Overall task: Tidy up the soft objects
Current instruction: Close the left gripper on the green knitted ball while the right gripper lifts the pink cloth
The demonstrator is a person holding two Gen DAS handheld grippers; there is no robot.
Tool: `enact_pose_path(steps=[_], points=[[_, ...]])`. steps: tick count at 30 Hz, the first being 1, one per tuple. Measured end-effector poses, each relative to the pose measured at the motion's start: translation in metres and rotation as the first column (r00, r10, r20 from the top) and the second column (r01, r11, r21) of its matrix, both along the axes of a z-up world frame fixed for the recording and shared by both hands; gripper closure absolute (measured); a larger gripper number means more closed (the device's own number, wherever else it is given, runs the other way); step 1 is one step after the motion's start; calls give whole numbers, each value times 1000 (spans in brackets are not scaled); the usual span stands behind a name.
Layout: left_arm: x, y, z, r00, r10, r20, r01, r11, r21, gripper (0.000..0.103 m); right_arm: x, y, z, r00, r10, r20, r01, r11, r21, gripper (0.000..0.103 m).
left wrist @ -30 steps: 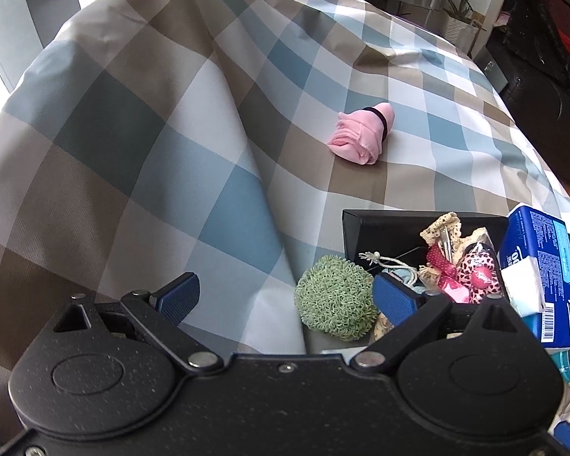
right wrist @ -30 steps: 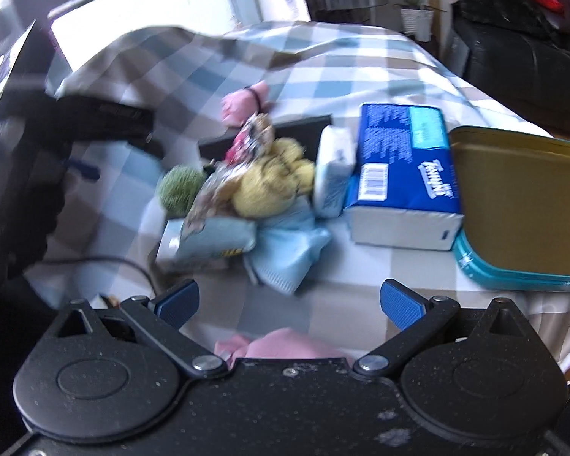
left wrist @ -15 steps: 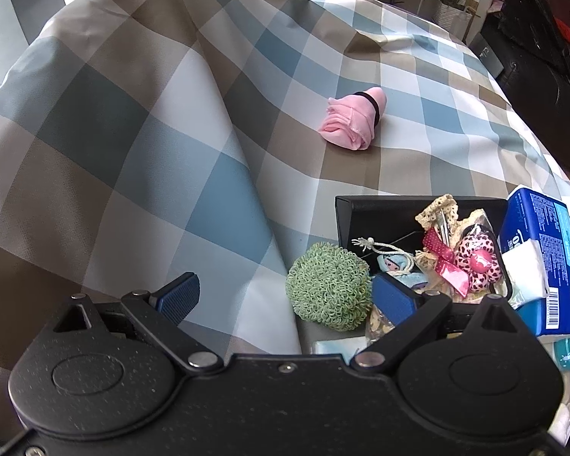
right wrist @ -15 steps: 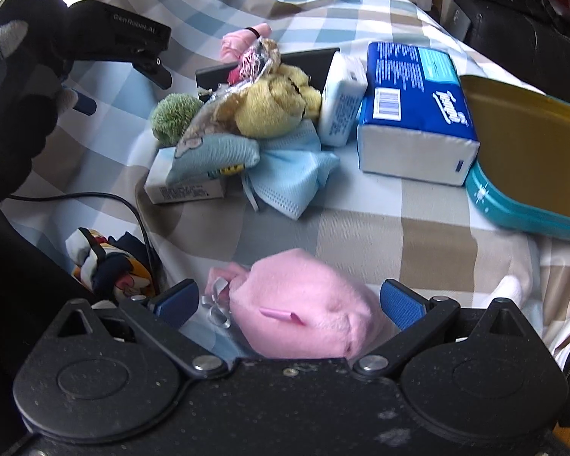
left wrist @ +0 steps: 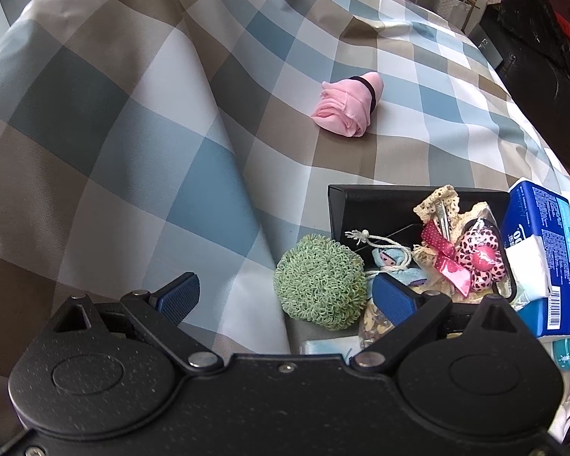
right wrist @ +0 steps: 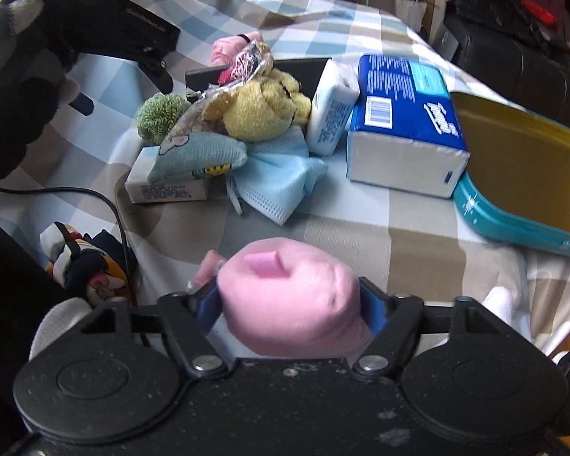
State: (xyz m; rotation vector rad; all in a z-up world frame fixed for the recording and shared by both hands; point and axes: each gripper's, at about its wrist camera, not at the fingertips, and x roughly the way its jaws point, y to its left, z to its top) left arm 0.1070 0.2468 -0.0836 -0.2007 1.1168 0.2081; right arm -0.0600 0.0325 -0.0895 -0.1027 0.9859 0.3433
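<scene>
Two grippers: both are in view, each seen from its own wrist camera, over a checked cloth (left wrist: 140, 121) that covers the table.
Right gripper (right wrist: 289, 306): its fingers have just been closing, and they now pinch the pink plush (right wrist: 290, 296) from both sides; the blue pads press into its soft body.
Left gripper (left wrist: 285, 298): its fingers are spread with nothing between them; it hangs beside the green knitted ball (left wrist: 319, 281).
Place of the pink plush: at the near edge of the table, well apart from the pile of soft things and from the teal tray (right wrist: 520, 205).
Pile: a yellow plush (right wrist: 262, 110), a light blue mask (right wrist: 281, 178) and a small blue pouch (right wrist: 197, 155) lie close together by a black box (left wrist: 376, 205); a blue tissue pack (right wrist: 402, 114) stands between them and the tray.
Other soft thing: a pink cloth roll (left wrist: 347, 104) lies alone, far on the cloth.
Step in hand: I judge it is the grasp of the pink plush, at the start of carrying it.
Next move: it probably calls for a lift straight up, then a carry to the tray or the box; I cannot tell which place is meant.
Care: the plush is squashy, so the grip should stay firm during the lift.
</scene>
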Motion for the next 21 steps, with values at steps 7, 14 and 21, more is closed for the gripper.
enact_pose_path(steps=[7, 14, 21], points=[[11, -3, -13, 999, -8, -38, 8, 1000, -19, 8, -3, -2, 1, 1000, 2, 8, -2, 1000, 14, 34], [20, -3, -26, 998, 5, -64, -8, 999, -45, 11, -5, -4, 1, 1000, 0, 9, 0, 1000, 25, 34], [16, -4, -23, 999, -10, -45, 6, 996, -92, 47, -4, -7, 3, 1000, -13, 11, 13, 999, 40, 36]])
